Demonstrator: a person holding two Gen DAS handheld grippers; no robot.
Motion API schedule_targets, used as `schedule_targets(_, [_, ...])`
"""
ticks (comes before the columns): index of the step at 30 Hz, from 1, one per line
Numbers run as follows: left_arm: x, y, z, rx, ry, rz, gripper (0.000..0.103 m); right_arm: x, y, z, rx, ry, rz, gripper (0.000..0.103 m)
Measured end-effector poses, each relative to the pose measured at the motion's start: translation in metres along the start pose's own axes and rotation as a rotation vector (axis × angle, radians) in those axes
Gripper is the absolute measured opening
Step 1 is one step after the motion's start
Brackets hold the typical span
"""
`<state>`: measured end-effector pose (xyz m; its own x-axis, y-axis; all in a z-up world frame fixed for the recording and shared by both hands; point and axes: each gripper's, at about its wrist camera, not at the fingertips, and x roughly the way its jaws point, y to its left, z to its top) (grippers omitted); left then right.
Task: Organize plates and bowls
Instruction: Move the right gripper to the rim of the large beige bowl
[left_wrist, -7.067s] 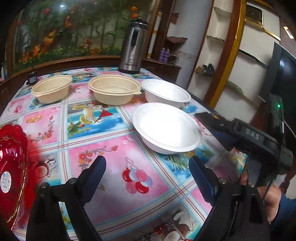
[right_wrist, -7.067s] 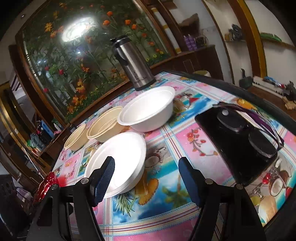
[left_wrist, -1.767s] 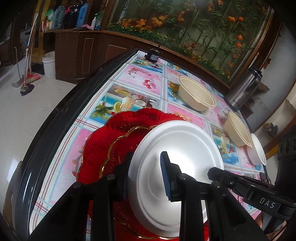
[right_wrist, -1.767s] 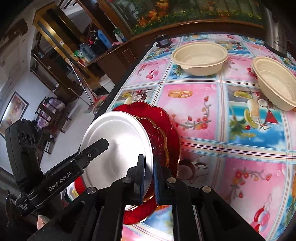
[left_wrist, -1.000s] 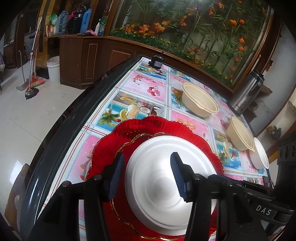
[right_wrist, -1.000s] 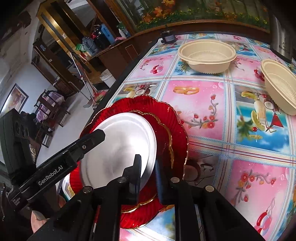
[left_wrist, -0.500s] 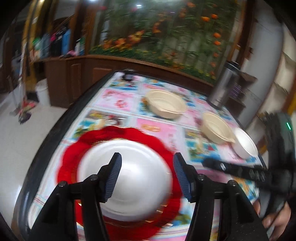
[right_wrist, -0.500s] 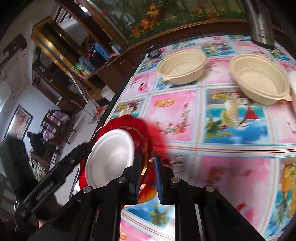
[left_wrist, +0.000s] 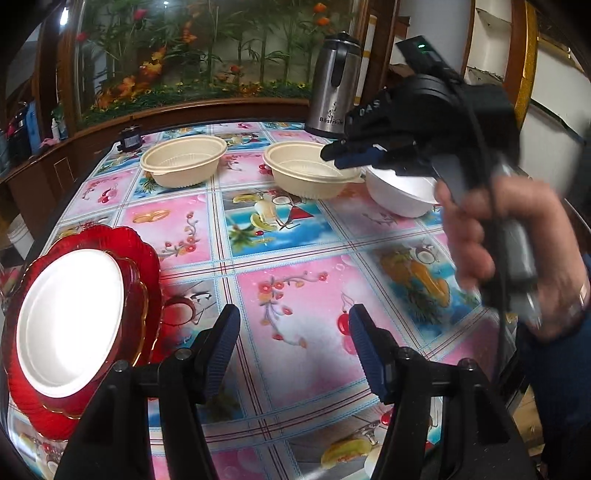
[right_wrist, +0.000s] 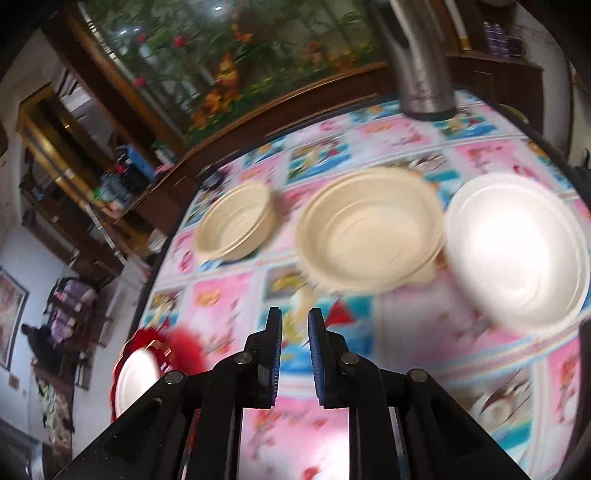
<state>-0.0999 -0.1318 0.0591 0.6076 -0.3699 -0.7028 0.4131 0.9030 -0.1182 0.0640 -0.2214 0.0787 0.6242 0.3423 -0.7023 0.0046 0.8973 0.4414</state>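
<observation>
Both jaw pairs are seen empty: the left gripper (left_wrist: 293, 332), just opened wider, stands apart; the right gripper (right_wrist: 294, 347) is nearly closed on nothing. One white plate (left_wrist: 70, 317) is already set on the red plate (left_wrist: 144, 258). Two beige bowls (left_wrist: 183, 159) (left_wrist: 308, 168) and a white bowl (left_wrist: 400, 194) are judged left to be organized.

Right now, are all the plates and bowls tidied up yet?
Not yet. One white plate sits stacked on the red plate. Both grippers are empty: the left gripper has just been opening, the right gripper is shut. Two beige bowls and a white bowl sit apart, unstacked.
</observation>
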Motion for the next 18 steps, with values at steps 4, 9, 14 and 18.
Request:
schedule_targets(4, [0.005,-0.001,0.0,0.004,0.007,-0.002,0.06,0.018,-0.019,0.024,0.029,0.022,-0.027,0.016])
schedule_targets(9, [0.008,0.002,0.001,-0.003,0.013,-0.003,0.06,0.05,-0.026,0.032,0.049,0.099,-0.032,0.016])
schedule_targets(14, [0.008,0.006,0.001,-0.011,0.015,0.001,0.06,0.063,-0.021,0.029,-0.001,0.171,-0.057,0.016])
schedule_targets(18, [0.007,0.009,0.003,-0.017,0.014,0.003,0.06,0.058,-0.018,0.015,-0.035,0.222,-0.055,0.016])
